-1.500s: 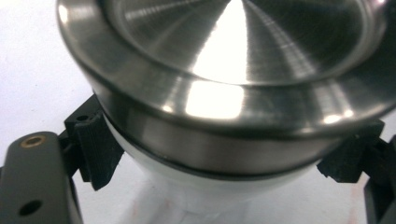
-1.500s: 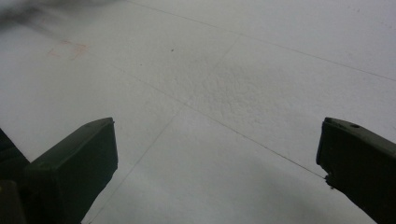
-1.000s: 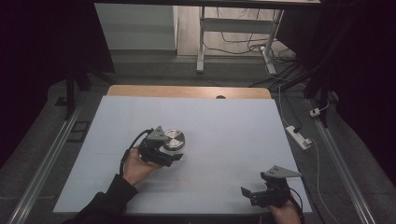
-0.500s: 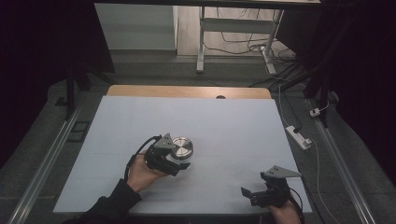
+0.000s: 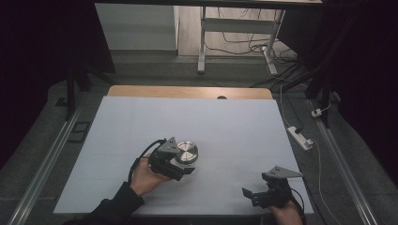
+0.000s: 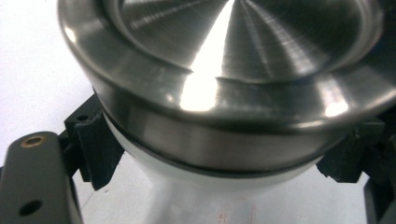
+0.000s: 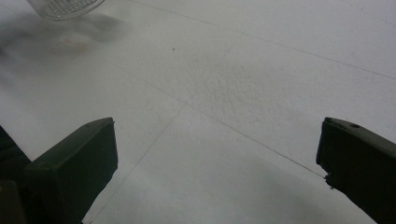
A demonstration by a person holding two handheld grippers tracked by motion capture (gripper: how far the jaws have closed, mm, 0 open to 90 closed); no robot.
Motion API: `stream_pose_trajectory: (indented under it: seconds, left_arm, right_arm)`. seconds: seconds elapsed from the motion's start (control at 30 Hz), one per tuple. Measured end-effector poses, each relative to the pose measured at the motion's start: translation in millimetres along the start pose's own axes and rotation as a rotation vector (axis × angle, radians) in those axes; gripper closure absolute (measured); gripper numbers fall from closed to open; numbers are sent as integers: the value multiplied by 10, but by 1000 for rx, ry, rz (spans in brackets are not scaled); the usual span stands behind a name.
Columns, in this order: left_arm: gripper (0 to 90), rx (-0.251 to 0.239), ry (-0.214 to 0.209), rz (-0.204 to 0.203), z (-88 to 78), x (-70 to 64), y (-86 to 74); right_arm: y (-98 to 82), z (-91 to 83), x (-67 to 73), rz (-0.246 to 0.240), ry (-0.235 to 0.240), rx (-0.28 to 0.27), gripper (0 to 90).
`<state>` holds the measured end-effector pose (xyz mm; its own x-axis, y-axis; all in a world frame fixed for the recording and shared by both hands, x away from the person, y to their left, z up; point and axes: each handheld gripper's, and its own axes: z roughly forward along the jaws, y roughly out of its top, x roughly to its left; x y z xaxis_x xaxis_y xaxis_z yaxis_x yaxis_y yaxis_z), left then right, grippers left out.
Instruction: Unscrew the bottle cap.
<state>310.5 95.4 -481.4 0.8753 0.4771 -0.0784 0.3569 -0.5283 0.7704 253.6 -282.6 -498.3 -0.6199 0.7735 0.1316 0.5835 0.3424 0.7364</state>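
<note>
high view: left tool [image 5: 184, 165] pinching round metal container [image 5: 187, 152], lid up, axis upright, on table [image 5: 234, 122], left of right tool [image 5: 256, 197] | left gripper view: pads [image 6: 95, 149] clamping container's white base | right gripper view: spread, empty

The right gripper [image 7: 217, 163] has its two black jaws standing wide apart over the white table [image 7: 261, 70], nothing between them. A clear ribbed object [image 7: 65, 8], blurred, sits at the top left edge of the view, well apart from the jaws
</note>
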Motion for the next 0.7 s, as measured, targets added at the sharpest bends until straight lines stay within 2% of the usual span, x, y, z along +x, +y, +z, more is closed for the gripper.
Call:
stream_pose_trajectory:
  seconds: [0.43, 0.7]
  left_arm:
    - [158, 0, 2, -2, 2, 18, -7]
    - [158, 6, -1, -3, 16, 14, -11]
  right_arm:
    - [49, -32, 26, -13, 3, -38, 0]
    - [150, -23, 130, -49, 28, -56, 0]
